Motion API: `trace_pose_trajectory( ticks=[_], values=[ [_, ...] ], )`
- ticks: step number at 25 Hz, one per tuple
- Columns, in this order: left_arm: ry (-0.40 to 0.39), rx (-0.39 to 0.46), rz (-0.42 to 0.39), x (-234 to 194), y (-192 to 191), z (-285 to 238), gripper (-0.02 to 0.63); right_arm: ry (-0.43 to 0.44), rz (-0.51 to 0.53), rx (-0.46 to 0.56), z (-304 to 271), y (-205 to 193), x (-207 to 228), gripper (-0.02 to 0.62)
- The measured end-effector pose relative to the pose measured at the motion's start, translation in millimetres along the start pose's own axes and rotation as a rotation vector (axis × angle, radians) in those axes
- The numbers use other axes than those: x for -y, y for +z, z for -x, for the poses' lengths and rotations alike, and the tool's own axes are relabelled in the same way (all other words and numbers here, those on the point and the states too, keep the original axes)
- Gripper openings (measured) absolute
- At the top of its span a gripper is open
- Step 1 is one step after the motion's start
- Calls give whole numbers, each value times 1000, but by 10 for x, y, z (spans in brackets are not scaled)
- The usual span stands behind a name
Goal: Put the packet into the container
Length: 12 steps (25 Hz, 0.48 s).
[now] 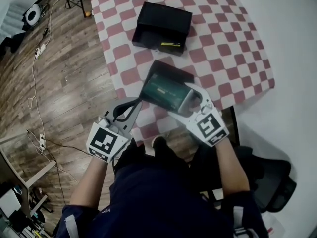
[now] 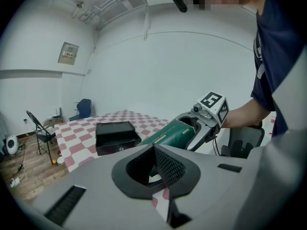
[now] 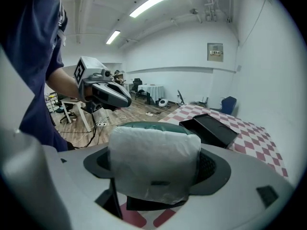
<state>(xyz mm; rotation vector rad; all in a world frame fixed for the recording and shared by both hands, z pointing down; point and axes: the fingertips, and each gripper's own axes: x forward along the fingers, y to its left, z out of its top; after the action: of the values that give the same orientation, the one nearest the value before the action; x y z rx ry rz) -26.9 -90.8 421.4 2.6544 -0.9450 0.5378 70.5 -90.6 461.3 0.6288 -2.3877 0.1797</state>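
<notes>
A dark green packet (image 1: 164, 93) with a whitish end (image 3: 153, 164) hangs over the table's near edge, with my right gripper (image 1: 184, 102) shut on that end. From the left gripper view the packet (image 2: 168, 134) sticks out of the right gripper (image 2: 204, 121) toward the table. The black open container (image 1: 163, 25) sits farther back on the checkered cloth (image 1: 223, 43); it also shows in the left gripper view (image 2: 115, 135). My left gripper (image 1: 137, 103) hangs just left of the packet, jaws together and holding nothing.
A flat black tray or lid (image 1: 174, 69) lies under the packet's far end. Something small and yellow (image 1: 171, 44) lies at the container's front. Wooden floor with cables (image 1: 34, 83) lies left of the table. An office chair (image 1: 267, 182) stands at the right.
</notes>
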Motion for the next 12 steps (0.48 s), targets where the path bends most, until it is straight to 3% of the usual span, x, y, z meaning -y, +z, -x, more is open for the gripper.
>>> trace_pose_trajectory(
  ticks=[7,12],
  values=[
    [42,-26,25,22,-38,-174,25,104,27,10,-152,-117,29,442],
    [67,-58,55,-9,-120,-201,25,125,47,17,-290,-212,11,442]
  ],
)
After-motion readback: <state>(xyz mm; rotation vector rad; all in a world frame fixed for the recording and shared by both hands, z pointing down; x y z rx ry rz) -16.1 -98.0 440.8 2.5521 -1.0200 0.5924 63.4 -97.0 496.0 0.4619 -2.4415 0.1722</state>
